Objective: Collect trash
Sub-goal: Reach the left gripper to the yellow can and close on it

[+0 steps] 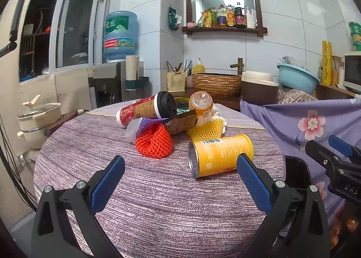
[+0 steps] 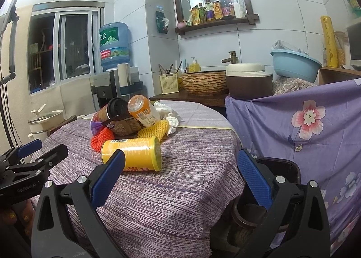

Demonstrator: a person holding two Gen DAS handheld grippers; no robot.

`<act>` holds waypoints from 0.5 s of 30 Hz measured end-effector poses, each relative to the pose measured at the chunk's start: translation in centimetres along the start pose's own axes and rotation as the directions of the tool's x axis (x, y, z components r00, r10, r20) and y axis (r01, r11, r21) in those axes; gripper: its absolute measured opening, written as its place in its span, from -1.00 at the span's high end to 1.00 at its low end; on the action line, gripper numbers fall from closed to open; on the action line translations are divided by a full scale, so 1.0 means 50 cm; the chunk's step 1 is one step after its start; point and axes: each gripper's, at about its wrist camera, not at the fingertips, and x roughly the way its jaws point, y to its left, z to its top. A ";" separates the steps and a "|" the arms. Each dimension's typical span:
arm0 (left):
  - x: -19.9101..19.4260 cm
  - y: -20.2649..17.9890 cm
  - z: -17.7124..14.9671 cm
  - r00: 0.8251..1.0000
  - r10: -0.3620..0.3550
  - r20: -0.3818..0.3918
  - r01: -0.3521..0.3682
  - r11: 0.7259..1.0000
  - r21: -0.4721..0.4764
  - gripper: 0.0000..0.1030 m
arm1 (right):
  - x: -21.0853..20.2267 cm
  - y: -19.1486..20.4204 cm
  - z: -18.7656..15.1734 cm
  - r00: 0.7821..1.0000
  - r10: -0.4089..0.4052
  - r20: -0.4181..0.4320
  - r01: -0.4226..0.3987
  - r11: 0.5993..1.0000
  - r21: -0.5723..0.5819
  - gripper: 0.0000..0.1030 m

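A pile of trash lies on the round table: a yellow can on its side nearest me, an orange foam net, a yellow foam net, a red paper cup with a black lid, an orange drink bottle and a brown wrapper. My left gripper is open and empty, just short of the can. My right gripper is open and empty, over the table's right edge, with the can by its left finger. A dark trash bin stands beside the table under it.
A flowered purple cloth hangs to the right of the table. Behind are a counter with a woven basin, a rice cooker and a blue bowl. A water dispenser and a cream pot stand at the left.
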 end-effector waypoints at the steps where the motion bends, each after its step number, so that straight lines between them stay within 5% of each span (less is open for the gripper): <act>1: 0.006 -0.001 -0.001 1.000 -0.011 -0.011 0.011 1.000 0.011 -0.90 | 0.003 0.001 -0.001 1.000 0.000 -0.004 0.000 1.000 -0.001 -0.91; 9: 0.080 -0.022 0.005 0.982 -0.137 -0.129 0.160 0.970 0.183 -0.90 | 0.064 -0.004 -0.019 0.992 0.036 -0.119 -0.041 0.999 -0.035 -0.91; 15: 0.143 -0.055 0.031 0.960 -0.215 -0.182 0.270 0.885 0.379 -0.90 | 0.103 -0.015 -0.021 0.985 0.033 -0.169 -0.043 0.997 -0.056 -0.91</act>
